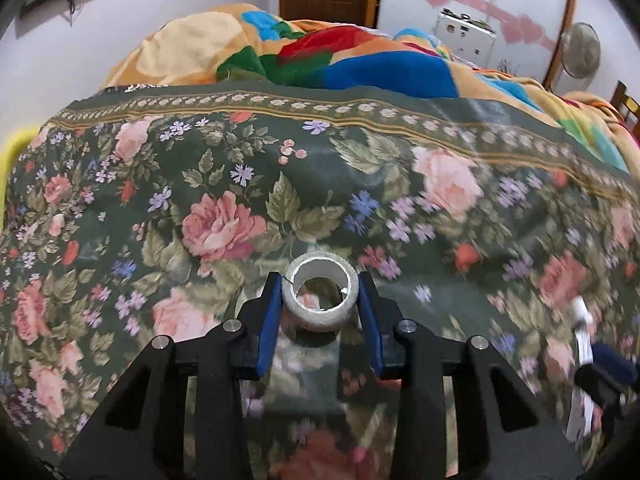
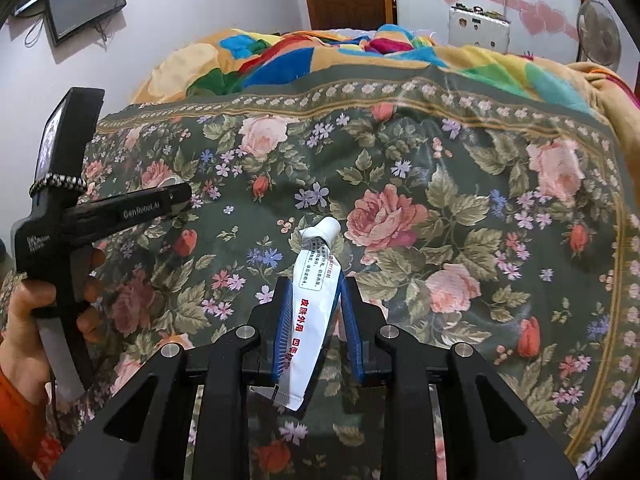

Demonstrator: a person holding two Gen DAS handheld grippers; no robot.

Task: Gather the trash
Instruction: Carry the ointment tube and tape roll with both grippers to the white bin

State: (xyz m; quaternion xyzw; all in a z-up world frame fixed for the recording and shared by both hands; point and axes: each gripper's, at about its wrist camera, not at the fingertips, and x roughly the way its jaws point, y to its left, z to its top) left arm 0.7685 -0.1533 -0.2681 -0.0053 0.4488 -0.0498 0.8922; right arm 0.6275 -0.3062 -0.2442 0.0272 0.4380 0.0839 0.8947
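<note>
Right wrist view: the right gripper [image 2: 316,312] holds a white squeezed ointment tube with a white screw cap [image 2: 316,300] between its 2 blue-padded fingers [image 2: 282,320], jaws narrow and pressing the tube's sides. The tube points cap-forward, above the dark green floral bedsheet [image 2: 440,184]. Red Chinese characters run along the tube body; the smaller black print near the cap is too fine to read. At the left edge, a hand [image 2: 28,320] grips the handle of the left gripper, whose black body carries the white lettering "GenRobot.AI". Left wrist view: the left gripper [image 1: 320,300] has its 2 blue pads [image 1: 269,320] set against opposite sides of a white, nearly spent tape roll [image 1: 320,296], which sits upright on the sheet, its hollow core facing up. A multicoloured blanket [image 1: 360,60] lies bunched behind the sheet.
</note>
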